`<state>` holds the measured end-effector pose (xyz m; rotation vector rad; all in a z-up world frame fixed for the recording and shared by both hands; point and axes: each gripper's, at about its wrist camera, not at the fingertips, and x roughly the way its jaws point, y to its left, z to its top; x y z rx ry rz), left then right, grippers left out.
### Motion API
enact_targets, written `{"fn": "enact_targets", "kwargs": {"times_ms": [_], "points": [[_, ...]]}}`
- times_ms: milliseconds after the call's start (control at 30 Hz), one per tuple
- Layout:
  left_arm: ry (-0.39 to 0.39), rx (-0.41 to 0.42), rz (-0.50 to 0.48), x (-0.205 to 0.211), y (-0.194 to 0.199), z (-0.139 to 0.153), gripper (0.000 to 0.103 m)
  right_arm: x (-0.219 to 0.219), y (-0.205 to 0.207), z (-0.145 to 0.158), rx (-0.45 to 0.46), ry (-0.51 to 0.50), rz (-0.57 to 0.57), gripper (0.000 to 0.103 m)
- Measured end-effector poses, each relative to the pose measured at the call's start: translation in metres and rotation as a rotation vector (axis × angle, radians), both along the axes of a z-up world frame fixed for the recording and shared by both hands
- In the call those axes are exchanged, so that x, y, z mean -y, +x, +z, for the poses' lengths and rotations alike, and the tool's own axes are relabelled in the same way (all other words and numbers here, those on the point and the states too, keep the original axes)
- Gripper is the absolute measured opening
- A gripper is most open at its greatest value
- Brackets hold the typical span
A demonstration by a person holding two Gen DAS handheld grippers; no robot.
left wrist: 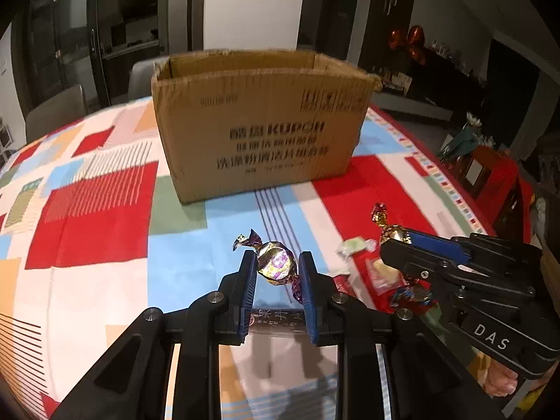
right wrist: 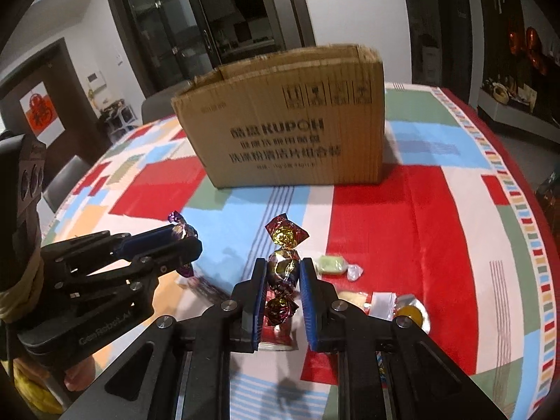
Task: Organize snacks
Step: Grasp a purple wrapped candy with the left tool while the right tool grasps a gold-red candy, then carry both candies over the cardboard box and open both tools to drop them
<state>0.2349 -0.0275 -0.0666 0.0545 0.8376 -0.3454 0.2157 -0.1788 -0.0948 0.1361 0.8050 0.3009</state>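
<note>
My left gripper (left wrist: 276, 262) is shut on a purple-and-gold wrapped candy (left wrist: 276, 262), held above the table. My right gripper (right wrist: 282, 268) is shut on a red-and-gold wrapped candy (right wrist: 283, 245), also lifted. Each gripper shows in the other's view: the right one (left wrist: 395, 241) with its candy (left wrist: 385, 222), the left one (right wrist: 185, 241) with the purple candy (right wrist: 182, 227). An open brown cardboard box (left wrist: 259, 122) stands on the table beyond both grippers and also shows in the right wrist view (right wrist: 290, 129).
Loose snacks lie on the colourful tablecloth (right wrist: 402, 231): a pale green sweet (right wrist: 330, 266), a clear packet (right wrist: 381, 302), a yellow sweet (right wrist: 409, 313), a red packet (right wrist: 276, 332) under the right gripper. Chairs stand behind the table; the table's edge curves at right.
</note>
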Motion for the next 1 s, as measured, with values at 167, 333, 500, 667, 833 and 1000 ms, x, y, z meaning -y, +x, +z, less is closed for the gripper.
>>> {"fn": "enact_targets", "kwargs": {"times_ms": [167,333,500,667,833,1000], "points": [[-0.016,0.048,-0.006,-0.002,-0.008,0.022,0.025,0.0,-0.007,0.019,0.047,0.014,0.009,0.02],[-0.017,0.094,-0.007,-0.003,-0.011,0.042,0.025,0.002,-0.006,0.036,0.083,0.033,0.01,0.02],[-0.019,0.139,0.002,-0.005,-0.01,0.062,0.025,0.006,-0.001,0.054,0.12,0.045,0.011,0.02],[-0.023,0.19,0.009,-0.008,-0.006,0.085,0.025,0.007,0.003,0.076,0.176,0.032,0.014,0.02],[-0.034,0.229,-0.002,-0.006,-0.002,0.104,0.025,0.008,0.008,0.097,0.221,0.034,0.024,0.02],[-0.051,0.246,-0.013,-0.004,0.009,0.117,0.025,0.01,0.019,0.112,0.247,0.038,0.031,0.02]]}}
